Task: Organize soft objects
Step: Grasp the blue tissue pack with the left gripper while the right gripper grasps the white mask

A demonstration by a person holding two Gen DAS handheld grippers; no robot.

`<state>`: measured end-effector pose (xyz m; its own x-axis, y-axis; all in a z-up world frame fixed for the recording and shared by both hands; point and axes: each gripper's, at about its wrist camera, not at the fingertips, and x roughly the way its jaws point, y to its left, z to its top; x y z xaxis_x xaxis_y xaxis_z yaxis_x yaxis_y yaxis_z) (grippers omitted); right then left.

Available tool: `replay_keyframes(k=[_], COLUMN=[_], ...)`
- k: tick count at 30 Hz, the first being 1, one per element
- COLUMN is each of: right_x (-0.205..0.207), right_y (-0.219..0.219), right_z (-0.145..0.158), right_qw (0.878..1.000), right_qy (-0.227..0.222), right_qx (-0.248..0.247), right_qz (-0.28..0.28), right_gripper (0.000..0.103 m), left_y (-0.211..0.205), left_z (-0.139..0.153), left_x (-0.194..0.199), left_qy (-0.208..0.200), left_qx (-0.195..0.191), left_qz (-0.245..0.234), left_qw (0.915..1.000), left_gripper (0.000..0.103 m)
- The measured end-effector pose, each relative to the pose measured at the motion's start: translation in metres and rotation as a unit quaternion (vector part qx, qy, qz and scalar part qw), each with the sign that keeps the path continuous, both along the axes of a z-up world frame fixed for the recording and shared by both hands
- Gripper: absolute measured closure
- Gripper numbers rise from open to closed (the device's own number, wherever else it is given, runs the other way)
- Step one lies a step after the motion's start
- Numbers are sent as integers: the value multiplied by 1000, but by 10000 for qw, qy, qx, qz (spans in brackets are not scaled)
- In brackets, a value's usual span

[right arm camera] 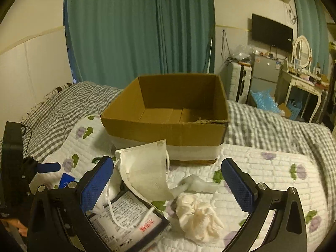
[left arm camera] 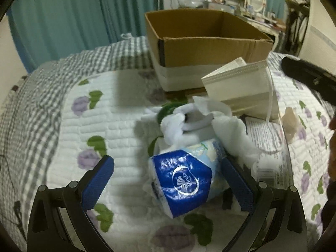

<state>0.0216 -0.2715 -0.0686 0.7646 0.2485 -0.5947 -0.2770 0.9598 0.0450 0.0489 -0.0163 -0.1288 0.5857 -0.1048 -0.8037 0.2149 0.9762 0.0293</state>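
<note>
In the left wrist view my left gripper (left arm camera: 168, 180) is open, its blue pads either side of a blue tissue pack (left arm camera: 182, 180) lying on the floral quilt. White crumpled cloths (left arm camera: 189, 121) lie just beyond it. A white face mask (left arm camera: 241, 84) stands propped over a printed packet (left arm camera: 266, 145). In the right wrist view my right gripper (right arm camera: 166, 182) is open and empty above the mask (right arm camera: 145, 172), the packet (right arm camera: 126, 216) and a cream scrunched cloth (right arm camera: 197, 216). The open cardboard box (right arm camera: 168, 130) stands empty behind; it also shows in the left wrist view (left arm camera: 210, 48).
The bed has a white floral quilt (right arm camera: 268, 180) over a grey checked cover (right arm camera: 63, 109). Teal curtains (right arm camera: 136, 31) hang behind. A dresser with mirror (right arm camera: 302, 73) and a small fridge stand at the right. The right gripper's body (left arm camera: 308, 77) shows at the left view's edge.
</note>
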Motion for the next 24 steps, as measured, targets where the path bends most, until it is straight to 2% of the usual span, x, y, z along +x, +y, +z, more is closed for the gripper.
replay_keyframes(k=[5,7,12,19,24], right_x=[12,17,23,18,14], right_y=[11,12,11,22,25], right_z=[-20,-27,-36,-32,-32], right_qw=[9995,9992,9988,9988,9988], right_qy=[244,353,479,441,445], right_qx=[-54,-8,61,-40,-23], right_qz=[175,177,120,201,193], right_gripper=[0,0,0,0,0], left_y=[-11,-13,-17,-11,-2], left_z=[-16,-18,-17,0,7], left_x=[7,7,2,-9,-13], left_qy=[210,112,76,-90,-64], left_qx=[106,239,79,-43,-196], left_qz=[-143,-139,-387,-382,-360], left_qw=[9996,9996,9992,9992,9991], left_gripper=[0,0,31,45,61])
